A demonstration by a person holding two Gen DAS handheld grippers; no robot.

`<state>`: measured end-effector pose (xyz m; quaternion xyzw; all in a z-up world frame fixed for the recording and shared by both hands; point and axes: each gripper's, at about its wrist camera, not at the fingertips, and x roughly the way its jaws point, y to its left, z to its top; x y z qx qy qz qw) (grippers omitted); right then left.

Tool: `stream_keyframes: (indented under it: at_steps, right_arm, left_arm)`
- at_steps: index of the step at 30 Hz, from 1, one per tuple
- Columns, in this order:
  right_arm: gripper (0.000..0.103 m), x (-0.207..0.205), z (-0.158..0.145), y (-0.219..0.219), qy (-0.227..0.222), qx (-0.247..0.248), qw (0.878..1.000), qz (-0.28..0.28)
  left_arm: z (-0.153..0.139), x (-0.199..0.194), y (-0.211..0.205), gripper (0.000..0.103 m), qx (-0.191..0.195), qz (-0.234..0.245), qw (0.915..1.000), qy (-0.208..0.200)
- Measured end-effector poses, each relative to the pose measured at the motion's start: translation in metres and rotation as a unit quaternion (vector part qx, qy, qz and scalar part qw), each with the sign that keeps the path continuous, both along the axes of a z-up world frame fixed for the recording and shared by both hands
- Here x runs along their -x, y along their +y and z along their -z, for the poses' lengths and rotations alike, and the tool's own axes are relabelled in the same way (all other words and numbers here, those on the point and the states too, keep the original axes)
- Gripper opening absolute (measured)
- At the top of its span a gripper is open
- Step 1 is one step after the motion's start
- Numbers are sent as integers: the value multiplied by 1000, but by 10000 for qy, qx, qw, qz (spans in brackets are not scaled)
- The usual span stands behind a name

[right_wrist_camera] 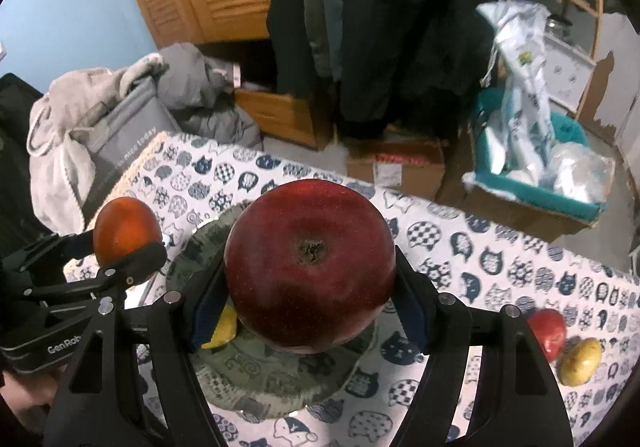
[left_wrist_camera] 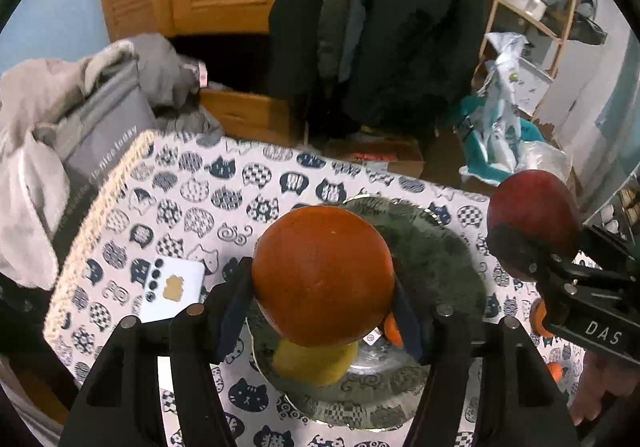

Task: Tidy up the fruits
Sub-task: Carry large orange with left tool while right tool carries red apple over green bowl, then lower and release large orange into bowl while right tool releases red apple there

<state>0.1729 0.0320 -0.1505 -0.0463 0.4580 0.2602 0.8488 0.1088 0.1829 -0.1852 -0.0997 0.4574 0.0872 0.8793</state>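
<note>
My left gripper (left_wrist_camera: pixel 323 301) is shut on an orange (left_wrist_camera: pixel 322 275) and holds it above a clear glass plate (left_wrist_camera: pixel 436 247) on the cat-print tablecloth. A yellow fruit (left_wrist_camera: pixel 316 365) lies on the plate under it. My right gripper (right_wrist_camera: pixel 310 297) is shut on a dark red apple (right_wrist_camera: pixel 310 265), also above the plate (right_wrist_camera: pixel 280 375). The apple shows at right in the left wrist view (left_wrist_camera: pixel 534 215). The orange shows at left in the right wrist view (right_wrist_camera: pixel 127 229). The yellow fruit (right_wrist_camera: pixel 222 327) peeks out beside the right gripper's left finger.
A white phone (left_wrist_camera: pixel 172 289) lies left of the plate. A small red fruit (right_wrist_camera: pixel 548 329) and a small yellow fruit (right_wrist_camera: pixel 580 361) lie on the cloth at right. Small orange fruits (left_wrist_camera: pixel 394 329) sit near the plate. Beyond the table's far edge are clothes, boxes and a shelf.
</note>
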Motion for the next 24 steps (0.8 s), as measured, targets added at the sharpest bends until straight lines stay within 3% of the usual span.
stream_keyframes:
  at_steps: [14, 24]
  right_arm:
    - [74, -32, 67, 20, 667, 238, 9974, -122]
    - [74, -38, 79, 19, 813, 146, 9966, -58]
  left_arm:
    - [62, -30, 7, 66, 226, -27, 9977, 642]
    - [94, -42, 9, 66, 405, -34, 9939, 1027]
